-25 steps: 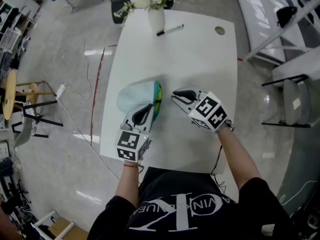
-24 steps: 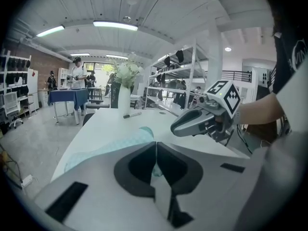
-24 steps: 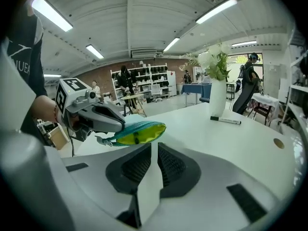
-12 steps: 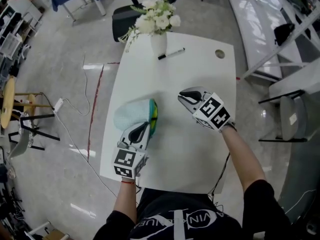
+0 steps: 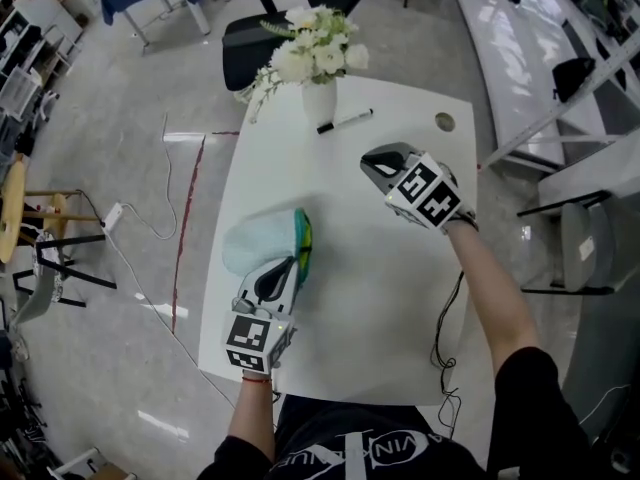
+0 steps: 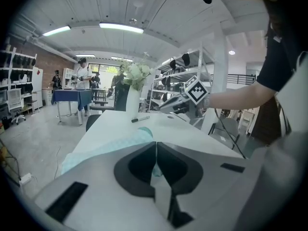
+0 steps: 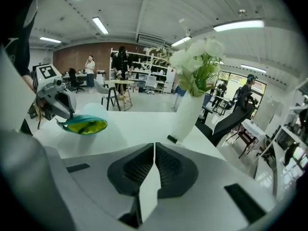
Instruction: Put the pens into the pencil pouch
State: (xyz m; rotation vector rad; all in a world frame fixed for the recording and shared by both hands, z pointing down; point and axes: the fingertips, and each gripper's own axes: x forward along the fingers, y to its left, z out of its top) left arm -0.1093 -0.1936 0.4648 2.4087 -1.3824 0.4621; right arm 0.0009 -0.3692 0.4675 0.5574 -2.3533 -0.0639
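Head view: at the table's [image 5: 380,278] left, the left gripper [image 5: 288,266] pinches the teal pouch [image 5: 255,243] rim, a black pen [image 5: 345,120] lies by the vase [image 5: 320,100], and the empty right gripper [image 5: 372,160], jaws just closed, has moved nearer it; shirt [image 5: 350,453] lettering unreadable.

Table [image 5: 370,298]: one, white, centre of head view.
Pencil pouch [image 5: 262,240]: one, teal, left of centre.
Pen [image 5: 345,120]: one loose, black, upper centre; any inside the pouch can't be counted.
Vase [image 5: 319,100]: one, white, top of tabletop, holding one bunch of flowers [image 5: 315,56].
Grommet hole [image 5: 444,121]: one, upper right.
Office chair [image 5: 250,36]: one, black, top.
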